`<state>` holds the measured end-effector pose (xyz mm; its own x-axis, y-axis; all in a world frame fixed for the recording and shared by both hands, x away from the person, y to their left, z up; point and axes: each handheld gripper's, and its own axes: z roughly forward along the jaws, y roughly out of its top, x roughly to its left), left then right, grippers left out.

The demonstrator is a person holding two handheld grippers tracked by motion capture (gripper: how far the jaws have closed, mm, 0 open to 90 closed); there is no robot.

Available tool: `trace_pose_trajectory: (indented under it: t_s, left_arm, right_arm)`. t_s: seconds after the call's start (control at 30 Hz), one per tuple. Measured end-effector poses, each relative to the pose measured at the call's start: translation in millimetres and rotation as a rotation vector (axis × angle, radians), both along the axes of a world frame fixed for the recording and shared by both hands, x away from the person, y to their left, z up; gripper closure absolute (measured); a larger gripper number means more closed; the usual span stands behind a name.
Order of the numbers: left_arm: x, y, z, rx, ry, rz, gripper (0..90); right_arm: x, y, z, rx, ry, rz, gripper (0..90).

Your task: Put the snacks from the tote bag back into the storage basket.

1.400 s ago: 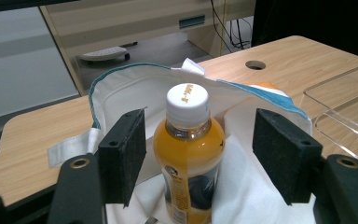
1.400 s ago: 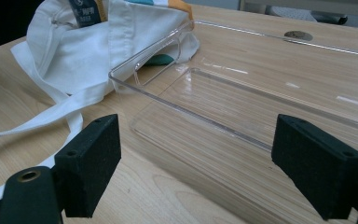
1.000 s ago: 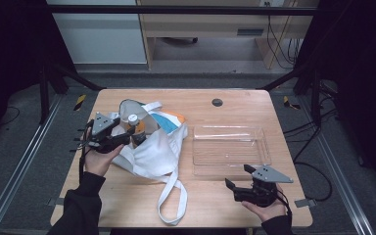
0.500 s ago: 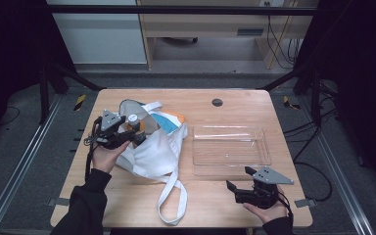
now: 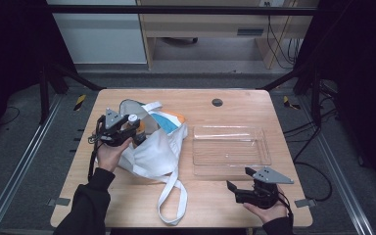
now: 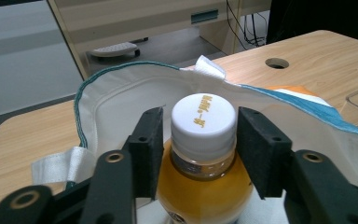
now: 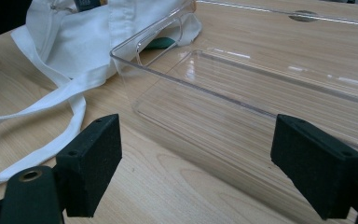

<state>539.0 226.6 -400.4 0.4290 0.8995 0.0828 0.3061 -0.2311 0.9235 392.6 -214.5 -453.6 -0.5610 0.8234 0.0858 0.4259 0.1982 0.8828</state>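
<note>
Now bottle (image 6: 204, 154) inside tote bag (image 6: 112, 107), between closing left hand-held gripper (image 6: 200, 140) pads

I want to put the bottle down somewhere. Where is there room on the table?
The clear tray is empty. Bare wood lies behind it around the round hole, and along the near edge left of the bag strap. It is crowded around the white bag.

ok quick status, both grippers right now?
Left gripper: jaws have just been closing around the white cap of the orange bottle in the white bag; contact cannot be told.
Right gripper: open, holding nothing.
</note>
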Motion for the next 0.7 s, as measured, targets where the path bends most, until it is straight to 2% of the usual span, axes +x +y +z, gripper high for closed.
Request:
trace_pose_trajectory:
  t_s: [0.17,0.4,0.7]
  left_arm:
    - [0.9,-3.5,-1.4,0.010,-0.010,0.000,56.3]
    - [3.0,-0.9,-1.6,-0.023,-0.001,-0.005,58.4]
    - [3.2,-4.7,1.0,-0.007,0.010,0.013,58.9]
  right_arm:
    - [0.9,1.3,-1.1,-0.003,0.002,0.003,16.4]
    - [1.5,2.1,-1.4,-0.006,0.004,0.006,16.4]
    - [1.6,2.4,-2.0,-0.009,0.006,0.008,16.4]
